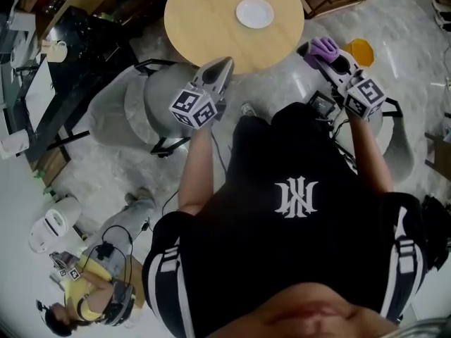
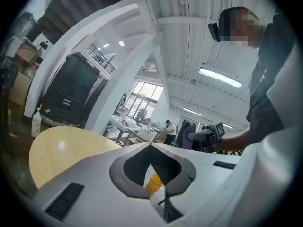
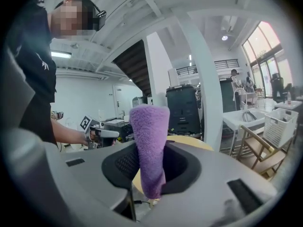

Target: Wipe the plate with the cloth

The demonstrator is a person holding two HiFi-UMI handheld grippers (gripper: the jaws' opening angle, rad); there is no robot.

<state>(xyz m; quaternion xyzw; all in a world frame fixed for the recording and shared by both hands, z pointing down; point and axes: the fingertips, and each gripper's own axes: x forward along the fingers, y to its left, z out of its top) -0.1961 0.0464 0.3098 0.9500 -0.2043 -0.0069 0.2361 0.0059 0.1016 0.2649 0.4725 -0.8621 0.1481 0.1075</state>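
Observation:
A small white plate lies on the round wooden table ahead of me. My left gripper hovers at the table's near edge, jaws shut and empty; in its own view the shut tips point level, with the table off to the left. My right gripper is to the right of the table, shut on a purple cloth. In the right gripper view the cloth stands up rolled between the jaws, and the left gripper shows beyond. The plate is in neither gripper view.
Grey chairs stand round the table, one under each gripper. An orange object lies right of the right gripper. A person sits on the floor at lower left, near a white appliance. A wooden chair and white basket stand at the right.

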